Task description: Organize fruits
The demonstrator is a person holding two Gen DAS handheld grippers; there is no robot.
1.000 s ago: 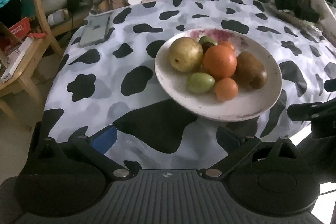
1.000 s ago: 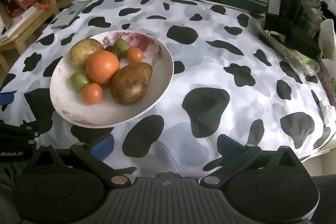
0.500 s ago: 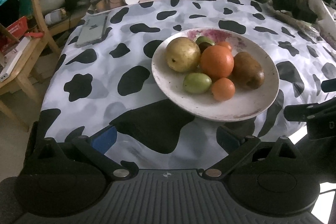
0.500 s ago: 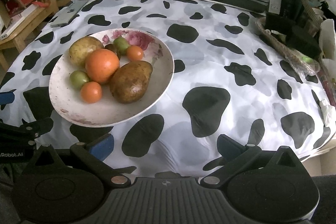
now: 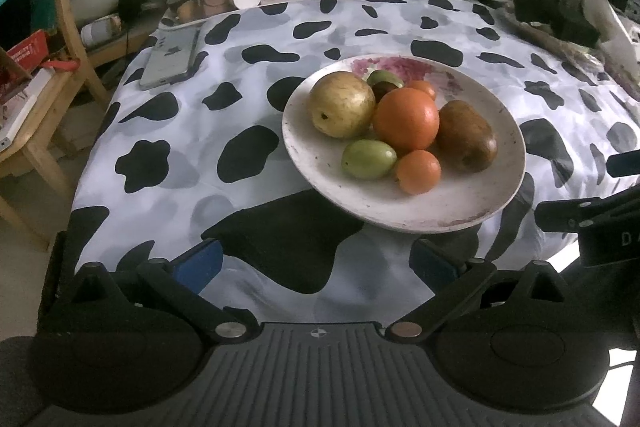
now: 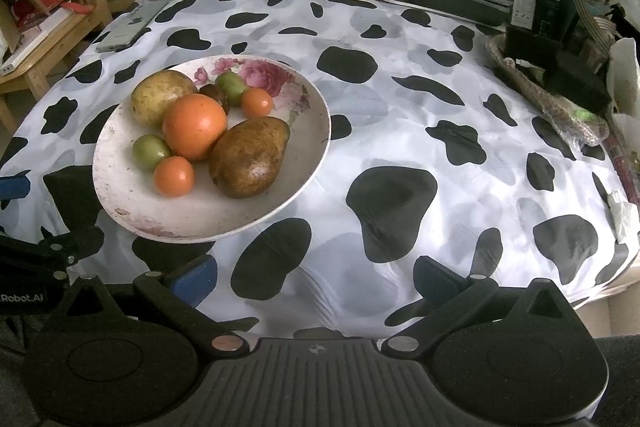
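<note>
Left gripper (image 5: 316, 265) — fingers spread wide, nothing between them, hovering at the near table edge. Right gripper (image 6: 316, 277) likewise released and empty.

Plate (image 5: 496, 187) sits on the cow-print cloth (image 6: 400, 107), ahead of the left gripper and slightly to its right; ahead-left of the right gripper.

On the plate: large orange (image 5: 406, 119) in the middle, yellow pear (image 5: 340, 105) touching it on the far-left side, brown pear (image 6: 250, 157) on the right, green fruit (image 5: 368, 159) and small orange (image 5: 418, 171) nearest the left gripper. Phone (image 5: 170, 59) far left on the cloth — well apart from the plate.
</note>
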